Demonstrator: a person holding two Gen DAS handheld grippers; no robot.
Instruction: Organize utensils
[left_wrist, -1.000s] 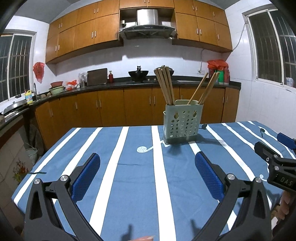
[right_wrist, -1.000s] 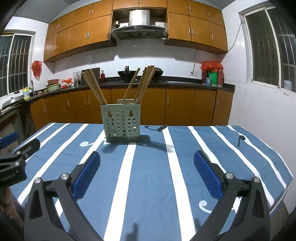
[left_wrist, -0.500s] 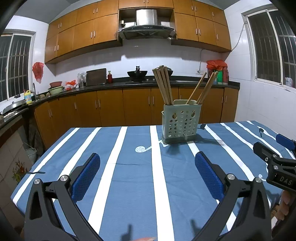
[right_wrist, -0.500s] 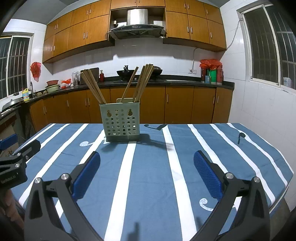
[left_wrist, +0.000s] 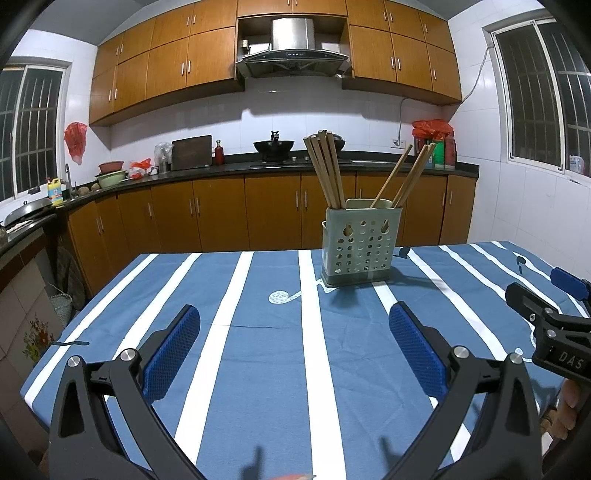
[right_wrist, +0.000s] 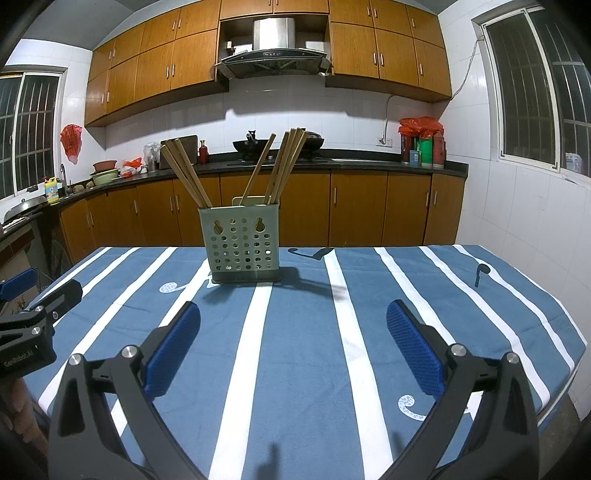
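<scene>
A pale green perforated utensil holder (left_wrist: 360, 245) stands upright on the blue-and-white striped tablecloth (left_wrist: 266, 354), also in the right wrist view (right_wrist: 242, 245). Several wooden chopsticks (left_wrist: 325, 170) lean in it, in a left bunch and a right bunch (right_wrist: 284, 164). My left gripper (left_wrist: 293, 343) is open and empty, above the cloth, well short of the holder. My right gripper (right_wrist: 293, 341) is open and empty, likewise short of the holder. Each gripper shows at the edge of the other's view, the right one (left_wrist: 550, 325) and the left one (right_wrist: 33, 317).
The table's left edge (left_wrist: 55, 354) and right edge (right_wrist: 565, 343) fall off to the floor. Kitchen counters (left_wrist: 258, 166) with a wok, bottles and bowls run along the far wall, behind the table.
Both grippers have drawn back and risen slightly, so the holder looks a little farther off. Nothing on the table has moved. Both stay open.
</scene>
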